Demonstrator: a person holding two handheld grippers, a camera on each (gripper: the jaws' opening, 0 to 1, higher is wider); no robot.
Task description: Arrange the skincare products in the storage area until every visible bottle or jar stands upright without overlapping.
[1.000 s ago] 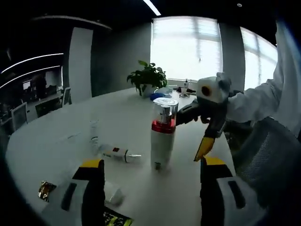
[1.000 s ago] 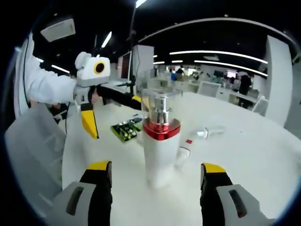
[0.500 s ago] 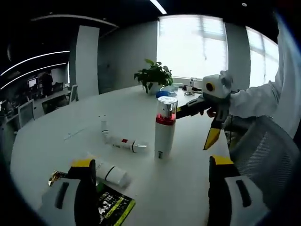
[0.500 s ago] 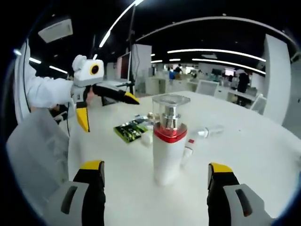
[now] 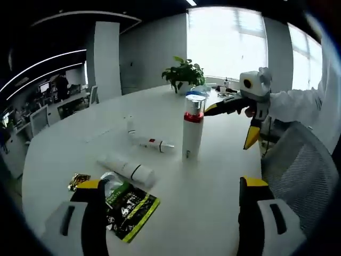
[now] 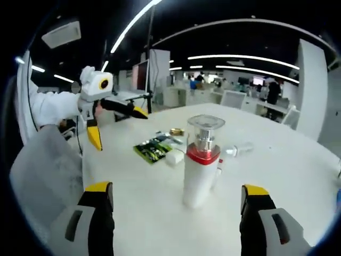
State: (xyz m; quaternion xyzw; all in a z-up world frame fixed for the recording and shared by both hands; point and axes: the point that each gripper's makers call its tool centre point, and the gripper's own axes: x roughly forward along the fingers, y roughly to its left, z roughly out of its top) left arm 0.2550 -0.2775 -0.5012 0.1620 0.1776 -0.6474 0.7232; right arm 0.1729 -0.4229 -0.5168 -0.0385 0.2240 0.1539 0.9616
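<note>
— Skincare first: the tall white pump bottle [image 5: 193, 127] with red collar and clear cap stood upright mid-table [image 5: 64, 144]; both the left gripper [image 5: 169, 184] and right gripper [image 6: 177, 189] gaped wide, holding nothing.

— Next, probably?

— Raising the smooth white tube [image 5: 127, 168], then the slim vial [image 5: 150, 143], both lying flat beside a glossy sachet [image 5: 129, 205].

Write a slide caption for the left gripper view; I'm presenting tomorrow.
Pump bottle stands upright on white table; two tubes lie flat; both grippers open.
</note>
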